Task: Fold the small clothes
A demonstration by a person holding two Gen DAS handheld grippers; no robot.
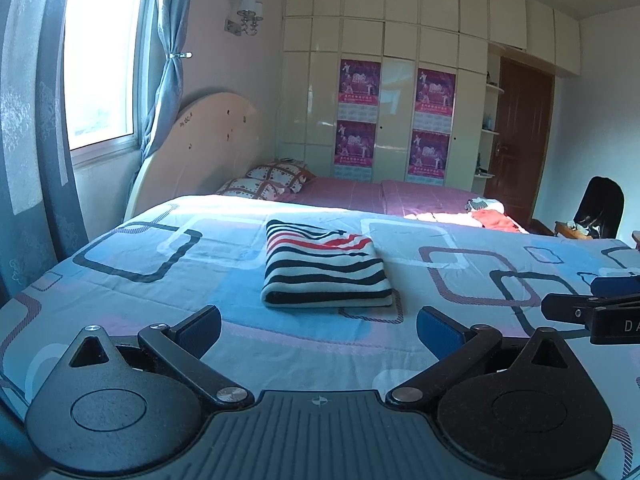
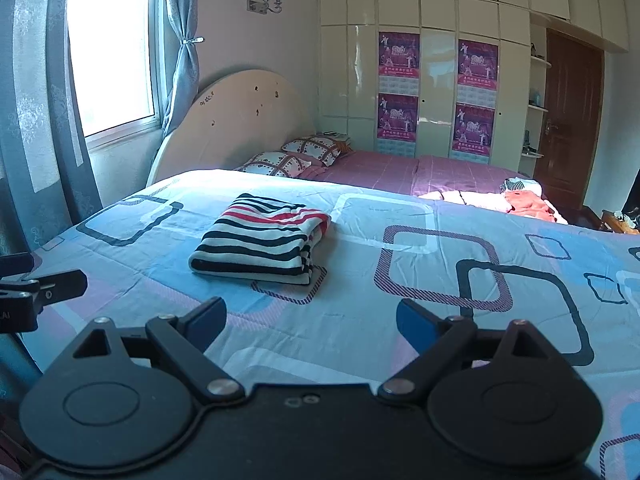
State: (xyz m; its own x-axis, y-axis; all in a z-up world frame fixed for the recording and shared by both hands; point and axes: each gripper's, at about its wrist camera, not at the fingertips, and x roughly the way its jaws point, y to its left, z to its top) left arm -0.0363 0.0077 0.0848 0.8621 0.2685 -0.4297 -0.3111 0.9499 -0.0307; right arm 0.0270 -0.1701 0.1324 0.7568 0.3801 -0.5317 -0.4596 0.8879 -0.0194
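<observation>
A small striped garment (image 1: 324, 264), white with black and red stripes, lies folded into a neat rectangle on the blue patterned bedspread (image 1: 160, 288). It also shows in the right wrist view (image 2: 260, 240). My left gripper (image 1: 319, 330) is open and empty, held just short of the garment's near edge. My right gripper (image 2: 311, 325) is open and empty, to the right of the garment and nearer than it. The right gripper's side shows at the right edge of the left wrist view (image 1: 592, 308). The left gripper's side shows at the left edge of the right wrist view (image 2: 36, 288).
A pile of more clothes, orange and white (image 2: 520, 198), lies far right on a pink sheet (image 2: 400, 168). Two pillows (image 2: 296, 156) sit by the headboard. Window and curtains stand left, wardrobe and door behind. A black chair (image 1: 600, 208) stands far right.
</observation>
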